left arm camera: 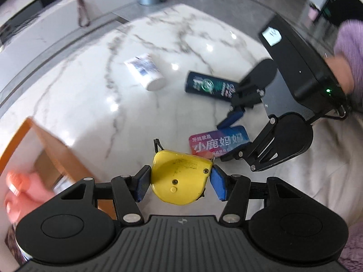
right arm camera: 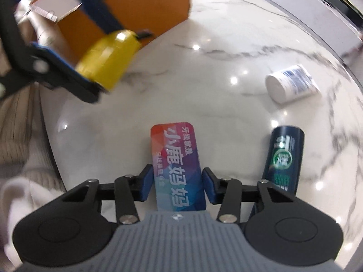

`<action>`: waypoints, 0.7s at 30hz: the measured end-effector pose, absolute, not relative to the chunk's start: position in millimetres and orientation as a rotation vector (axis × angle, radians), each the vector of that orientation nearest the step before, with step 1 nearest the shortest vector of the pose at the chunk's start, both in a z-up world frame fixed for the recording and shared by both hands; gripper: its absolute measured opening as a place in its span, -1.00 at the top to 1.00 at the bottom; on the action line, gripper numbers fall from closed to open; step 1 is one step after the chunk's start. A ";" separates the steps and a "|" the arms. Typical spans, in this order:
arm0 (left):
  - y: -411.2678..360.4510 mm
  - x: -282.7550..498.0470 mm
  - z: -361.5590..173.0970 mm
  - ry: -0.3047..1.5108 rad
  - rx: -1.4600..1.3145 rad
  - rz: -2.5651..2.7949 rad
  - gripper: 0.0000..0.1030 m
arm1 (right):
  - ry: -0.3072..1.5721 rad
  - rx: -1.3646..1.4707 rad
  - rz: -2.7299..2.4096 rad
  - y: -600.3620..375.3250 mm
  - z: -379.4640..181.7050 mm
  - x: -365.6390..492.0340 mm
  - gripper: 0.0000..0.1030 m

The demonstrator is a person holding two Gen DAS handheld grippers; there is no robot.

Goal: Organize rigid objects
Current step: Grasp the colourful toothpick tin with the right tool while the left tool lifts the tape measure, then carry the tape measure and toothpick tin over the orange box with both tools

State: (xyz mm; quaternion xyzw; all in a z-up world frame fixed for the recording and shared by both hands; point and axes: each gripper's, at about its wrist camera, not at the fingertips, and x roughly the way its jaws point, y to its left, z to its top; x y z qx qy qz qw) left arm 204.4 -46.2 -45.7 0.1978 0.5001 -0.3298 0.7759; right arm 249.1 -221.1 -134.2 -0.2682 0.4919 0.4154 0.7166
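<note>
White marble with grey veins makes up the round table top (left arm camera: 158,45), glossy and dotted with lamp glare.

Nearest in the left wrist view, the left gripper (left arm camera: 180,182) is clamped on a yellow tape measure (left arm camera: 179,176): a smooth, rounded plastic case with two screws, held off the surface, both blue pads pressing its sides. In the right wrist view the same tape measure (right arm camera: 106,61) hangs just in front of an orange cardboard box (right arm camera: 136,9) with an open top.

The right gripper (right arm camera: 177,184) points steeply down over a flat, rounded-corner packet (right arm camera: 177,165) printed in red, purple and blue, lying on the marble. Its pads straddle the packet's long edges; whether they press or stand a hair clear cannot be told.

Two cylinders lie on their sides farther out: a dark can (right arm camera: 283,158) just right of the packet, and a white tub with blue print (right arm camera: 292,83) beyond it, well apart. That makes four loose items and one box.

Bare marble spreads between the packet, the tub and the box; the curved table edge runs behind the tub.
</note>
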 end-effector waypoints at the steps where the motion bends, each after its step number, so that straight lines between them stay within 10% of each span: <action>1: -48.3 188.2 -33.9 1.067 0.412 -0.701 -0.25 | 1.089 -0.563 0.904 -221.8 -130.5 249.1 0.09; 21: 54.4 166.2 9.5 0.972 0.173 -0.411 -0.25 | 0.952 -0.491 0.815 -165.5 -24.6 215.3 0.11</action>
